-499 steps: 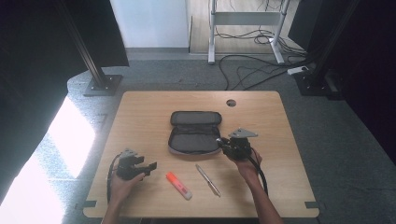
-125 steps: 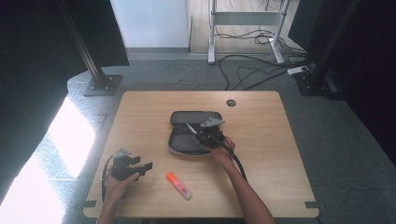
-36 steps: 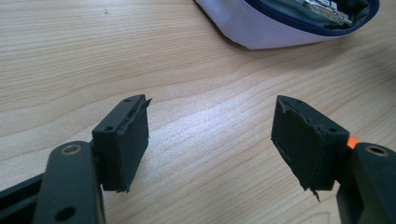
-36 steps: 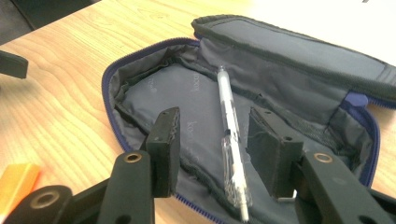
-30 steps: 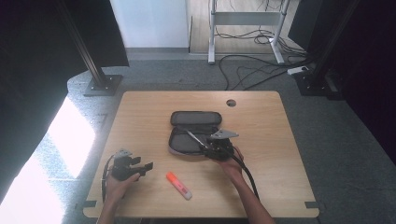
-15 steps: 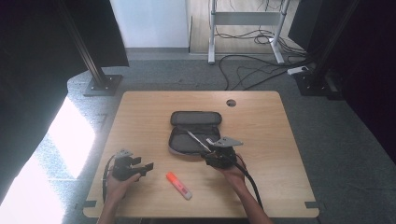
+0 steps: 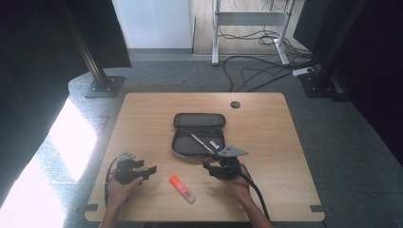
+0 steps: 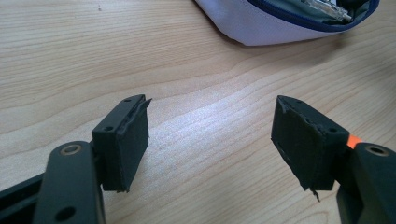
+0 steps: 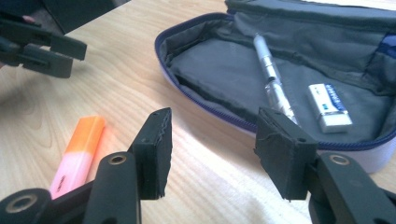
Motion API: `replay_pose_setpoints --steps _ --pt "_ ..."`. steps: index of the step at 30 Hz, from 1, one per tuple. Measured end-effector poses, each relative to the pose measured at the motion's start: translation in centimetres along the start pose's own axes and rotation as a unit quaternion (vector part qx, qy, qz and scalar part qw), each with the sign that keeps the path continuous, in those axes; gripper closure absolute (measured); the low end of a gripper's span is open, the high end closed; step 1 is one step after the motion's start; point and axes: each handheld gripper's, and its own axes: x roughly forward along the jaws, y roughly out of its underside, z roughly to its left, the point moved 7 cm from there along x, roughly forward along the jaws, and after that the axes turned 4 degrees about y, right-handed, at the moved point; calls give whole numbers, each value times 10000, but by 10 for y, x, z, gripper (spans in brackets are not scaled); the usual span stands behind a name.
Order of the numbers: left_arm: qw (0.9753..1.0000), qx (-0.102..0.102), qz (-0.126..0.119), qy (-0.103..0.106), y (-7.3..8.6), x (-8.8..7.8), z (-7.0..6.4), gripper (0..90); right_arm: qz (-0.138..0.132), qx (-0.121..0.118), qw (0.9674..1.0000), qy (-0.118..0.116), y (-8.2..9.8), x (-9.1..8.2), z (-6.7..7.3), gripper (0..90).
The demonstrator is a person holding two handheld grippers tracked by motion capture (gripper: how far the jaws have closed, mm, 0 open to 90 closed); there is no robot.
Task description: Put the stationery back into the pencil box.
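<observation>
With the pen point(image 9: 273, 77) already in the open case point(image 7: 197, 135), the right claw point(image 7: 215, 170), empty and just opening, faces the highlighter point(image 7: 181, 188) on the near table point(image 7: 285, 190), while the left claw point(image 7: 145, 169) idles released.

Wooden table point(image 7: 142, 118) with a round cable hole point(image 7: 235, 104) near its far edge; grey speckled floor point(image 7: 361, 142); tangled black cables point(image 7: 252, 71) beyond; white metal frame point(image 7: 247, 19); black stand base point(image 7: 104, 88) far left.
</observation>
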Motion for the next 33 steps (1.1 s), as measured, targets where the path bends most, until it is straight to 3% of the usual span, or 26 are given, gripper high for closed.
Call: replay_pose_setpoints --steps 6,17,33 --pt "10000 2 -22 -2 -1 -1 0 281 35 11 10000 -70 5 -3 7 449" --pt "10000 9 -41 0 -1 -1 -1 281 57 -100 9994 -318 12 -7 33 450" --pt "10000 21 -59 8 -2 -2 -1 281 220 -292 9977 -573 25 0 69 450"
